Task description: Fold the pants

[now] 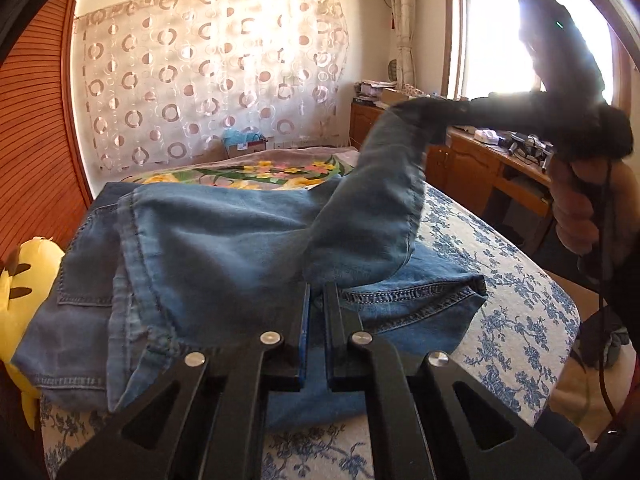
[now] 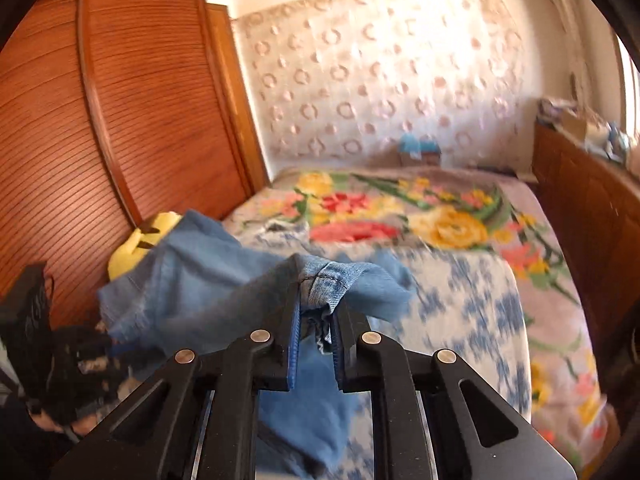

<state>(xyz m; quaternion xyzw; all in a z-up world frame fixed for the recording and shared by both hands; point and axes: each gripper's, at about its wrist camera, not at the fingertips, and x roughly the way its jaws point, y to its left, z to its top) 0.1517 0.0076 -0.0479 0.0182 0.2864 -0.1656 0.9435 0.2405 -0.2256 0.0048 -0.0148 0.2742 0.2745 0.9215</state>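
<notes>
Blue jeans (image 1: 224,240) lie partly folded on the bed. My left gripper (image 1: 318,292) is shut on a layer of denim near the front edge of the pile, its jaws almost touching. One pant leg (image 1: 380,200) rises from the pile to my right gripper (image 1: 432,120), which a hand (image 1: 572,208) holds high at the right. In the right wrist view, my right gripper (image 2: 318,304) is shut on the stitched hem (image 2: 332,276), and the rest of the jeans (image 2: 200,292) hangs down to the left. The left gripper's tool body (image 2: 36,320) shows dark at lower left.
The bed has a blue-flowered white quilt (image 1: 500,280) and a bright flower blanket (image 2: 440,220) farther back. A yellow plush toy (image 1: 28,280) sits by the slatted wooden wardrobe (image 2: 120,100) at the left. Cluttered wooden cabinets (image 1: 480,160) stand to the right, under a window.
</notes>
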